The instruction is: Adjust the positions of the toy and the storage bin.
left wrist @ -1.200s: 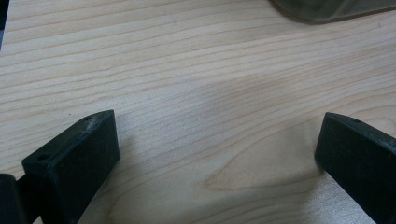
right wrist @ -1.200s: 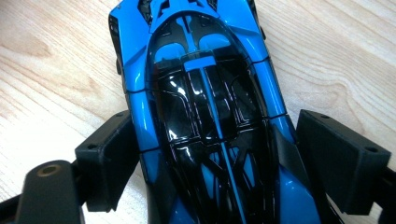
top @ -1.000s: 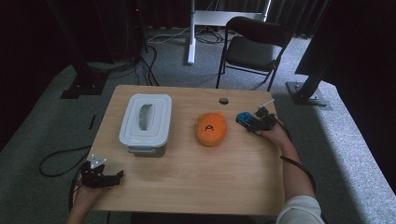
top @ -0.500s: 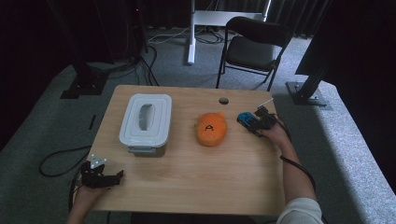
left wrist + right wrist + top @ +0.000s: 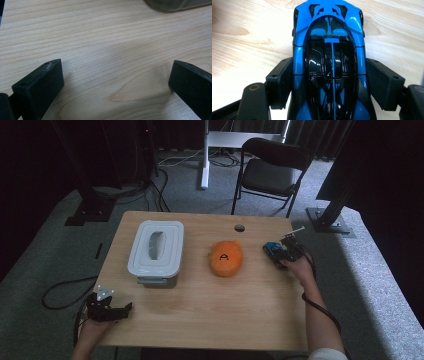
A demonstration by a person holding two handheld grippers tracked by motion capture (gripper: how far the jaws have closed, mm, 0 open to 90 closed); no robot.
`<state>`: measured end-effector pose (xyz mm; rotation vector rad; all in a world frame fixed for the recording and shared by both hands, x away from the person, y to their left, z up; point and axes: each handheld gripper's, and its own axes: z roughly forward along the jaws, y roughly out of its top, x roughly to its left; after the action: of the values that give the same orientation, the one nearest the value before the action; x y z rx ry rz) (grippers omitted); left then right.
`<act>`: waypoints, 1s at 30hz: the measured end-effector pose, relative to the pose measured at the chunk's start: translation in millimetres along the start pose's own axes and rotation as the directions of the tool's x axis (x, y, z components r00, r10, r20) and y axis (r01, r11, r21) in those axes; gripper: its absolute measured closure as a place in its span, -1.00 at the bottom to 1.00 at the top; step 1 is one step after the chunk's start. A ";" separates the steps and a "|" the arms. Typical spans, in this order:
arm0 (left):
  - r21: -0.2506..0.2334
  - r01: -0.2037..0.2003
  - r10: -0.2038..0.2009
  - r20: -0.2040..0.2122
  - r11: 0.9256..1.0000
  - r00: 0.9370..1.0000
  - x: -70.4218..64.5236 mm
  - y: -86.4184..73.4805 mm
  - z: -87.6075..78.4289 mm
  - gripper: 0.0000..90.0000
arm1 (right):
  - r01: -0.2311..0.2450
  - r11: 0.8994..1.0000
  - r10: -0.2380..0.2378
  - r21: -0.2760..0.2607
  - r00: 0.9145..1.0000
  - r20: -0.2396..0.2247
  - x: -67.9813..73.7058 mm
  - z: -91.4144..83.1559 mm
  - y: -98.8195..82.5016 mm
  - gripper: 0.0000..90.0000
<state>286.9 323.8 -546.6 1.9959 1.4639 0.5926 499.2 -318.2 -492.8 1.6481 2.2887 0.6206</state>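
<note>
Blue and glossy black, the small plastic toy car [image 5: 329, 62] sits between the jaws of the right gripper [image 5: 329, 82], its nose pointing away from them along their line. Both black pads lie against the car's flanks, one on each side, so the jaws are clamped on it after having just been closing. Pale wood of the desk [image 5: 244, 37] shows to either side of the car and past its nose. From above, the right gripper [image 5: 286, 251] and the car [image 5: 272, 249] are near the desk's right edge, with the round orange plush toy marked with a black letter [image 5: 226, 258] just beyond the jaws, to their left in the high view.

At the desk's near left corner the left gripper [image 5: 107, 307] has its jaws wide apart with nothing between them but bare wood grain [image 5: 112, 62]. A white rectangular lidded plastic box [image 5: 156, 250] stands ahead of those jaws, well apart from them.
</note>
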 end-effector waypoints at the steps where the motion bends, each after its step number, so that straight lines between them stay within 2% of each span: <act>1: 0.001 -0.001 0.001 0.000 1.000 1.000 0.1 0.0 0.0 -0.99 | -0.019 1.000 0.019 -0.014 1.000 0.010 -0.3 -3.9 -3.2 -0.40; 3: 0.000 0.000 0.000 0.000 1.000 1.000 0.0 0.0 0.0 -0.99 | -0.049 0.998 0.050 -0.034 0.997 0.055 1.7 -10.6 -9.9 -0.40; 4: 0.000 0.000 0.000 0.000 1.000 1.000 0.0 0.0 0.0 -0.99 | -0.049 0.998 0.050 -0.034 0.997 0.055 1.7 -10.6 -9.9 -0.40; 6: 0.000 0.001 -0.001 0.000 1.000 1.000 -0.1 -0.2 -0.2 -0.99 | -0.086 0.995 0.090 -0.048 0.992 0.093 5.7 -17.7 -21.6 -0.40; 8: 0.000 0.001 -0.001 -0.001 1.000 1.000 -0.2 -0.5 -0.5 -0.99 | -0.079 0.996 0.084 -0.046 0.989 0.122 10.2 -20.0 -30.1 -0.40; 11: -0.001 -0.001 0.001 0.000 1.000 1.000 -0.1 -0.8 -0.6 -0.99 | -0.095 0.994 0.100 -0.052 0.989 0.105 12.7 -22.0 -43.5 -0.40; 13: -0.001 -0.001 0.001 0.001 1.000 1.000 -0.1 -0.7 -0.6 -0.99 | -0.083 0.995 0.089 -0.049 0.986 0.141 17.5 -22.4 -49.4 -0.40; 15: -0.001 -0.001 0.001 0.000 1.000 1.000 -0.1 -0.7 -0.6 -0.99 | -0.110 0.992 0.118 -0.065 0.982 0.145 19.6 -22.3 -53.0 -0.40; 16: -0.001 -0.001 0.001 0.000 1.000 1.000 -0.1 -0.7 -0.6 -0.99 | -0.110 0.992 0.118 -0.065 0.982 0.145 19.6 -22.3 -53.0 -0.40; 17: -0.001 -0.001 0.001 0.000 1.000 1.000 -0.1 -0.7 -0.6 -0.99 | -0.135 0.988 0.145 -0.079 0.979 0.146 21.7 -21.2 -54.9 -0.40; 22: -0.001 -0.001 0.001 0.000 1.000 1.000 -0.1 -0.9 -0.8 -0.99 | -0.153 0.985 0.164 -0.080 0.973 0.164 27.3 -14.5 -56.3 -0.40; 24: 0.000 -0.001 0.001 -0.001 1.000 1.000 -0.1 -0.9 -0.8 -0.99 | -0.160 0.984 0.172 -0.074 0.967 0.187 30.7 -7.4 -57.5 -0.41; 28: -0.001 -0.001 0.001 0.000 1.000 1.000 -0.1 -0.9 -0.8 -0.99 | -0.163 0.984 0.174 -0.075 0.967 0.188 31.7 0.0 -59.9 -0.41; 30: -0.001 0.000 0.000 -0.001 1.000 1.000 -0.1 -1.0 -0.8 -0.99 | -0.174 0.980 0.190 -0.101 0.965 0.181 31.6 1.5 -61.6 -0.41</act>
<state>285.7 324.0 -546.7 1.9954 1.4639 0.5938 438.0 -304.6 -522.3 1.8063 1.9677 0.5623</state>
